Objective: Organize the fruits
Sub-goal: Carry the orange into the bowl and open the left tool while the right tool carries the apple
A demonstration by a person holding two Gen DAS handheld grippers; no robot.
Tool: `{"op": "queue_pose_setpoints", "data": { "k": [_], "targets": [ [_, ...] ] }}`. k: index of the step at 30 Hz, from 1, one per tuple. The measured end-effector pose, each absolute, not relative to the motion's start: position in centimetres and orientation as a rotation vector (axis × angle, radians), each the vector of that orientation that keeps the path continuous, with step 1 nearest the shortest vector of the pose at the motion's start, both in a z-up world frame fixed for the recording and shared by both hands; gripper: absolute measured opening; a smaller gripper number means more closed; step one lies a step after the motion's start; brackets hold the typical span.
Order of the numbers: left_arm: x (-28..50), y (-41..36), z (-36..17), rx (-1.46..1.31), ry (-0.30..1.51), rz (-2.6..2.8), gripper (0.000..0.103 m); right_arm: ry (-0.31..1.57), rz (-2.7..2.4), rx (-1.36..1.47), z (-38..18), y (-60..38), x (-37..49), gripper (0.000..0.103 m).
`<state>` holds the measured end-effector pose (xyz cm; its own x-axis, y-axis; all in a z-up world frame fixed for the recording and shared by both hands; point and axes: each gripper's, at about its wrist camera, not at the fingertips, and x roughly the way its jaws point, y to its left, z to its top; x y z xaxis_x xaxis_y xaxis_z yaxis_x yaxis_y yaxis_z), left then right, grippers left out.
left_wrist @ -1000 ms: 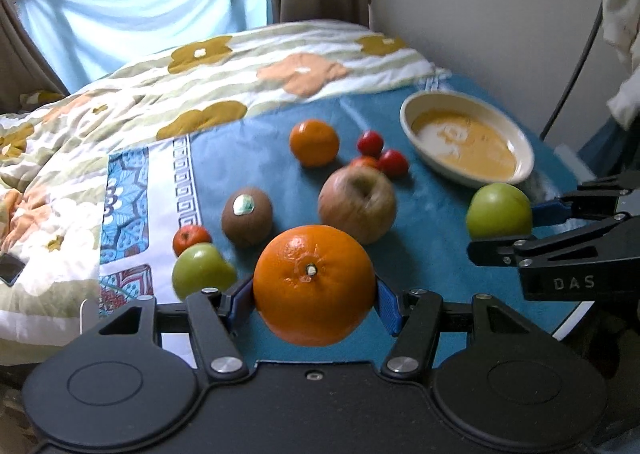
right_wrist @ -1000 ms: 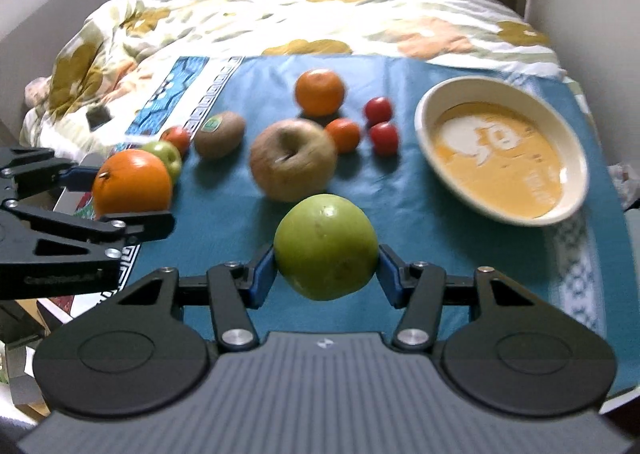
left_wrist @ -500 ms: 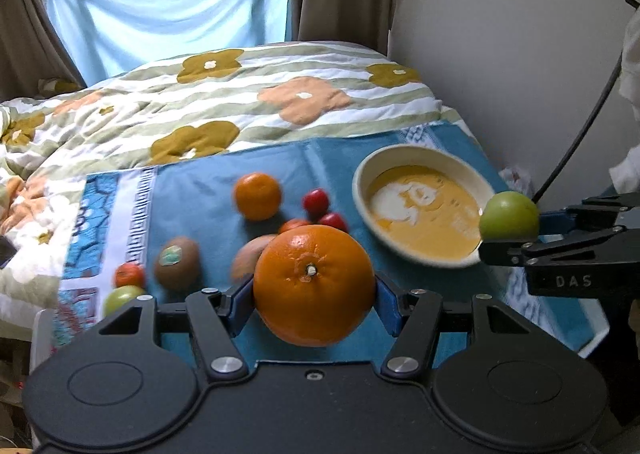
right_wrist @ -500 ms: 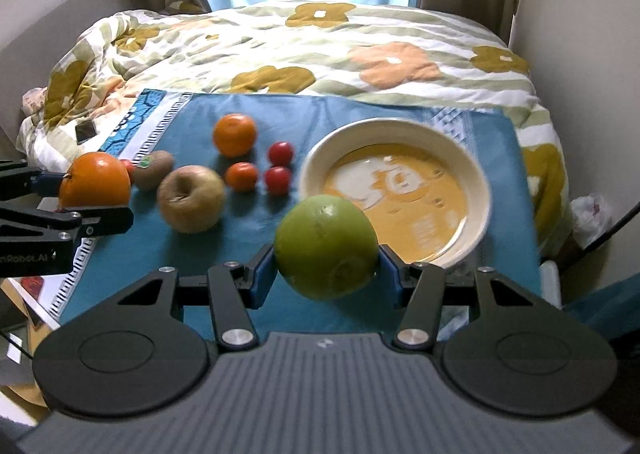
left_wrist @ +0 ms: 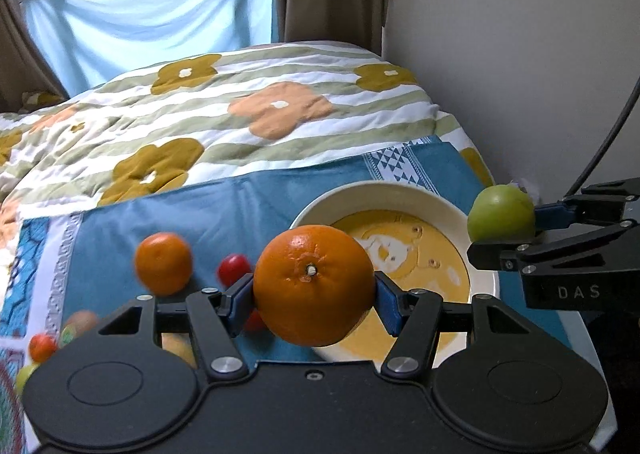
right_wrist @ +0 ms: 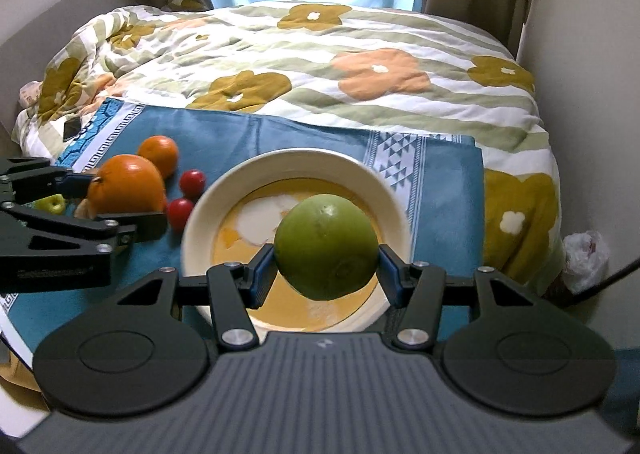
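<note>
My left gripper (left_wrist: pixel 314 288) is shut on a big orange (left_wrist: pixel 314 284), held in the air at the left rim of the cream bowl (left_wrist: pixel 400 193). My right gripper (right_wrist: pixel 326 254) is shut on a green apple (right_wrist: pixel 326 246) above the bowl (right_wrist: pixel 296 161), whose inside is yellow and white. In the left wrist view the right gripper (left_wrist: pixel 508 232) with the apple (left_wrist: pixel 500 213) hangs over the bowl's right rim. In the right wrist view the left gripper (right_wrist: pixel 120 205) with the orange (right_wrist: pixel 126 183) is left of the bowl.
On the blue cloth (left_wrist: pixel 200 213) lie a small orange (left_wrist: pixel 162 264), red cherry tomatoes (left_wrist: pixel 234 268), and other fruits at the lower left (left_wrist: pixel 40 348). A flowered quilt (left_wrist: pixel 260 109) lies behind. A wall (left_wrist: pixel 520 53) stands at the right. A phone (right_wrist: pixel 72 127) lies on the quilt.
Both grippers have moved right and forward with their fruits, closing in on the bowl. The apple now hangs over the bowl and the orange is at its left rim.
</note>
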<state>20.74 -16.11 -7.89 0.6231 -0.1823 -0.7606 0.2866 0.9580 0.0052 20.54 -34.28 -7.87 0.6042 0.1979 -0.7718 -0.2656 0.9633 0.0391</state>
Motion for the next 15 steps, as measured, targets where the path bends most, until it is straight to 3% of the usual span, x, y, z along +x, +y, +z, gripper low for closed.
{"op": "queue_pose_setpoints", "data": {
  "k": [15],
  "targets": [
    [27.8,-22.4,-14.1,0.314,0.902,-0.304,0.065,0.924,0.239,-0.048,-10.8,-37.8,26.1,0.069]
  ]
}}
